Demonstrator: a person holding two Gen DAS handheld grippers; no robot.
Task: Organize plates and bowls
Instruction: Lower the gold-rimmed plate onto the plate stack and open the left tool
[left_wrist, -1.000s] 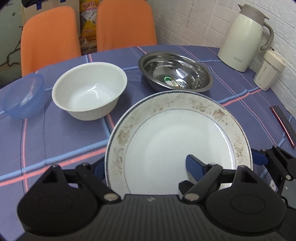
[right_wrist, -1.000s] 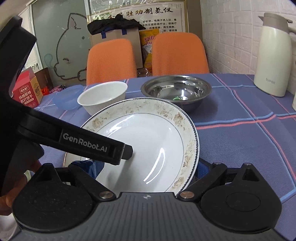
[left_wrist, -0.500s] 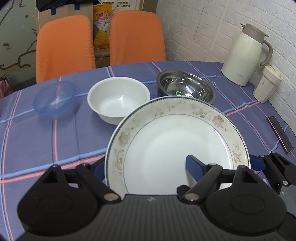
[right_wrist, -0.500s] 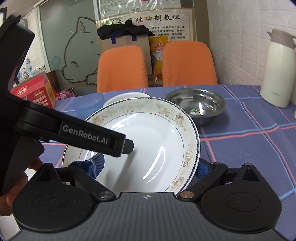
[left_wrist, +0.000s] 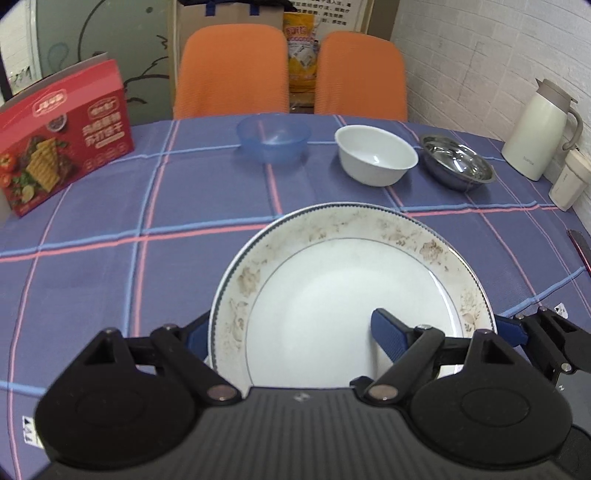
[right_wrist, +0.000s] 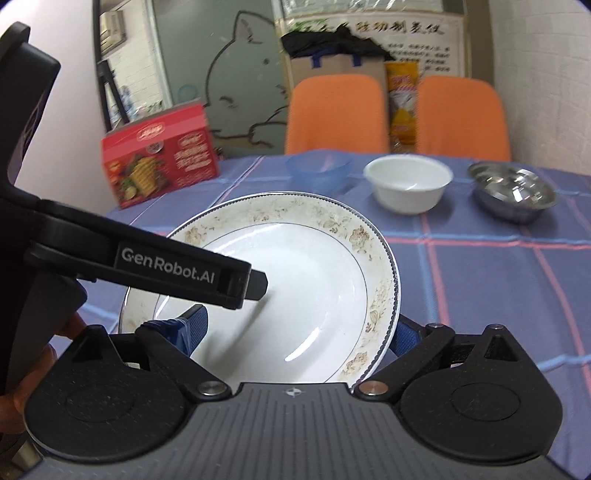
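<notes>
Seen through the left wrist camera, the plate (left_wrist: 351, 295) is clamped by the left tongs (left_wrist: 291, 334): one blue pad (left_wrist: 388, 336) lies on the white well, the other is under the near-left rim. The plate appears lifted above the bench (left_wrist: 110, 266) and tilted, nearer than the white bowl (left_wrist: 375, 155). The blue bowl (left_wrist: 273, 136) stands left of the white bowl, the steel bowl (left_wrist: 456, 162) right of it, and the red box (left_wrist: 62, 136) far to the left. The plate is round and glazed white, with a faded brown flower band and a thin dark edge line. Such a smooth glaze is judged slippery, so a slide between the pads could be caused by a quick turn.

From the right wrist camera, the same plate (right_wrist: 280, 280) is gripped by the right tongs (right_wrist: 299, 328) as well, one pad on the well and one behind the right rim. The arm of the left tongs (right_wrist: 166, 266) is seen across the plate. Because two grips are kept on one stiff plate, a twist or crack may be produced if the hands are moved unevenly. A knock against the white bowl (right_wrist: 408, 182) is also possible if the plate is carried low.
</notes>
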